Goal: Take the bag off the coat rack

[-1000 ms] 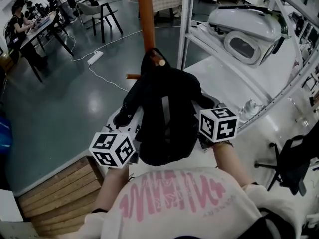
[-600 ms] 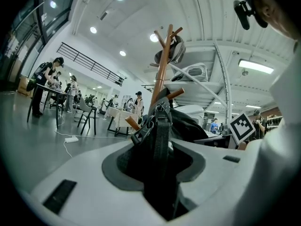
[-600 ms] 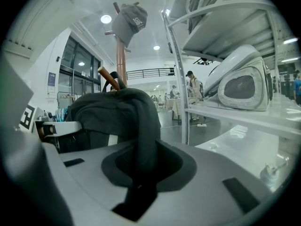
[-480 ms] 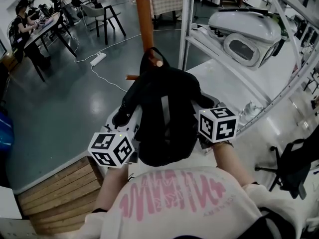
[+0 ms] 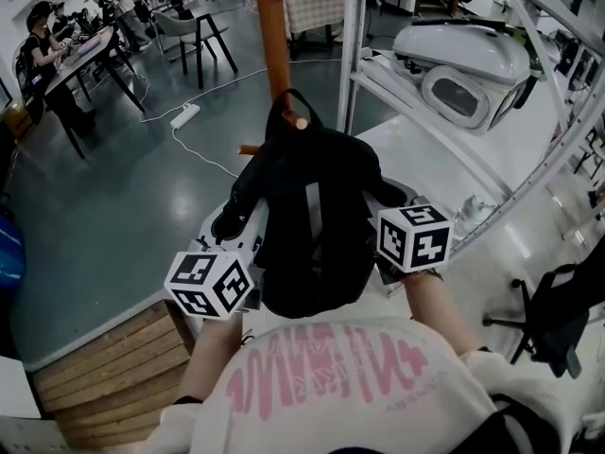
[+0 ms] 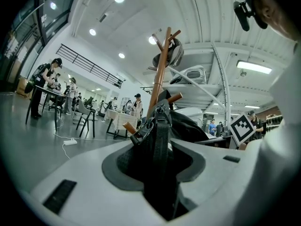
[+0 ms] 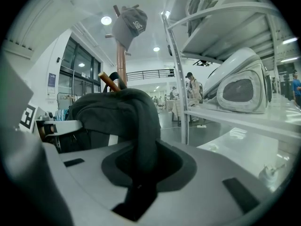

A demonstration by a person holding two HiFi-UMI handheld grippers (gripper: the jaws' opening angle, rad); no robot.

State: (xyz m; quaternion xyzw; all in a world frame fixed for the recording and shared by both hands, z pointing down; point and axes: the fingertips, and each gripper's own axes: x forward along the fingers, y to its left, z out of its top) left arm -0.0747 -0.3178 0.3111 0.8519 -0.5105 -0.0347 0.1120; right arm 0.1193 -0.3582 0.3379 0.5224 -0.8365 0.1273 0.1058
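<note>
While the black bag (image 5: 317, 225) hangs by its top loop from a peg (image 5: 301, 119) of the wooden coat rack (image 5: 274, 36), both grippers grip it from the sides. The left gripper (image 5: 230, 223) has its fingers pinching a webbing strap (image 6: 162, 140) at the bag's left edge. The right gripper (image 5: 392, 195) has its fingers closed on a padded strap (image 7: 143, 126) at the right edge. A white shelf upright (image 5: 352, 45) stands just beside the rack on the right, crowding that side. To the left, open grey floor (image 5: 113, 206) spreads wide, bordered near the person by a wooden platform (image 5: 104, 357). A second peg (image 5: 250, 146) juts out leftward, just beside the bag's upper left edge.
</note>
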